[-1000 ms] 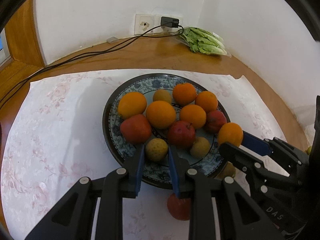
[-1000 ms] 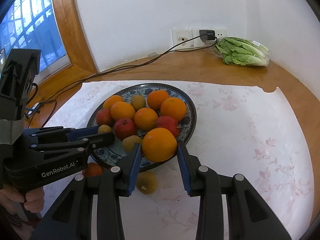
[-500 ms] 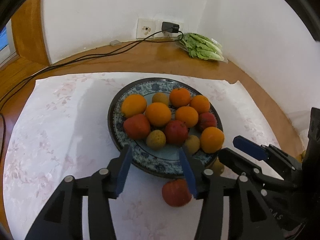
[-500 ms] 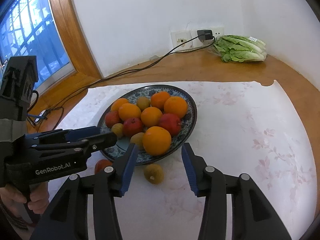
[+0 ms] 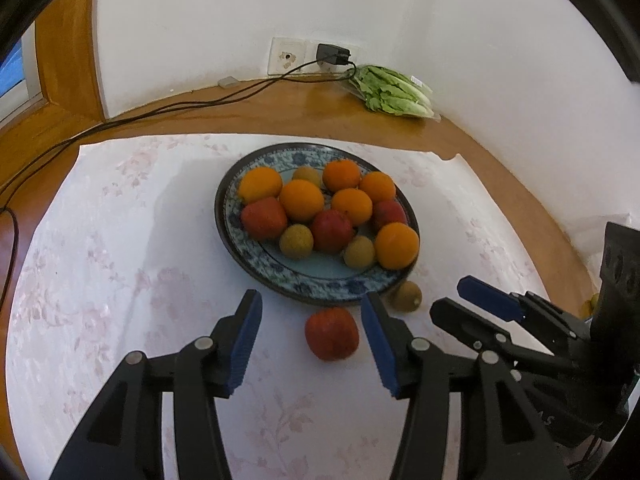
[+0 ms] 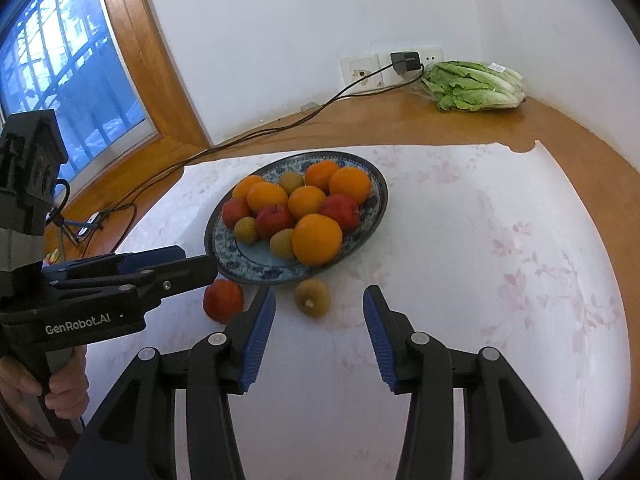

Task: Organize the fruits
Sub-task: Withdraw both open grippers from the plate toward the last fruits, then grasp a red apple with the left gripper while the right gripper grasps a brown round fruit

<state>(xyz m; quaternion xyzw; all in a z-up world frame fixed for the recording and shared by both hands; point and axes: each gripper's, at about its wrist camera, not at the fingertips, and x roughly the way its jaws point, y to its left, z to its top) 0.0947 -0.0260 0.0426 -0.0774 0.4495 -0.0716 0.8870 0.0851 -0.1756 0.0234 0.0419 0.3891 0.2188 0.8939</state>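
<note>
A blue patterned plate (image 5: 320,294) (image 6: 256,274) on the white floral cloth holds several oranges, red apples and small yellow-brown fruits. One orange (image 6: 317,239) sits at its near edge. A red apple (image 5: 331,333) (image 6: 223,300) and a small brown fruit (image 5: 406,297) (image 6: 313,298) lie on the cloth just in front of the plate. My left gripper (image 5: 311,304) (image 6: 200,260) hangs open above the red apple, touching nothing. My right gripper (image 6: 319,300) (image 5: 452,298) is open too, with the brown fruit on the cloth beyond its tips.
A bagged lettuce (image 6: 474,86) lies in the far corner by the wall sockets (image 6: 390,66); a black cable (image 6: 256,134) runs from the charger across the wooden sill. A window (image 6: 60,80) is at left. A person's hand (image 6: 60,392) holds the left gripper.
The left jaws widened and drew back from a small fruit on the plate. The right jaws let go of the orange, which stays at the plate's near edge, and also backed away.
</note>
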